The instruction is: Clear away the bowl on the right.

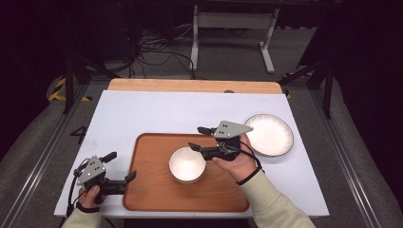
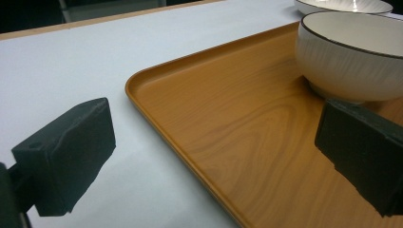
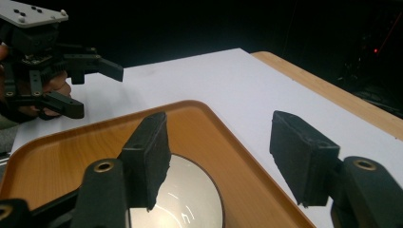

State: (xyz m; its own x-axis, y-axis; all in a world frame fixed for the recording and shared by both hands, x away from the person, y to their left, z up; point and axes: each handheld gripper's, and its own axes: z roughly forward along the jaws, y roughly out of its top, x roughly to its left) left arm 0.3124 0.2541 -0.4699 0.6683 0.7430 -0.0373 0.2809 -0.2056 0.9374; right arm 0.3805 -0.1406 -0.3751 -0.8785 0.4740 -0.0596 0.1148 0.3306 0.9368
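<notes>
- Tray [image 1: 157, 190] lay on the white table [image 1: 138, 114], toward the person's edge, long side running left to right.
- Bowl [image 1: 187, 165], white with a dark rim, stood upright on the tray, right of the tray's middle. Inside looked empty.
- Plate [image 1: 269, 134], white with a dark rim, lay on the table off the tray's right far corner, apart from the tray.
- Right gripper [image 1: 198, 137] hung over the bowl's far right rim, jaws pointing left. Jaws were spread, with nothing between them; no pad touched the bowl. In the right gripper view the bowl [image 3: 190, 199] showed below and between the jaws, with the tray rim [image 3: 247, 156] passing under the gap.
- Left gripper [image 1: 121, 166] was at the tray's near left corner. Jaws were spread: one over the bare table, the other over the tray edge. Nothing was pinched. The left gripper view showed the tray rim [image 2: 157, 114] running between the two jaws, and the bowl [image 2: 351, 57] further along the tray.
- Whether the left jaws touched the tray could not be told.
- Left gripper [image 3: 85, 85] also showed in the right gripper view, far side of the tray, jaws apart.
</notes>
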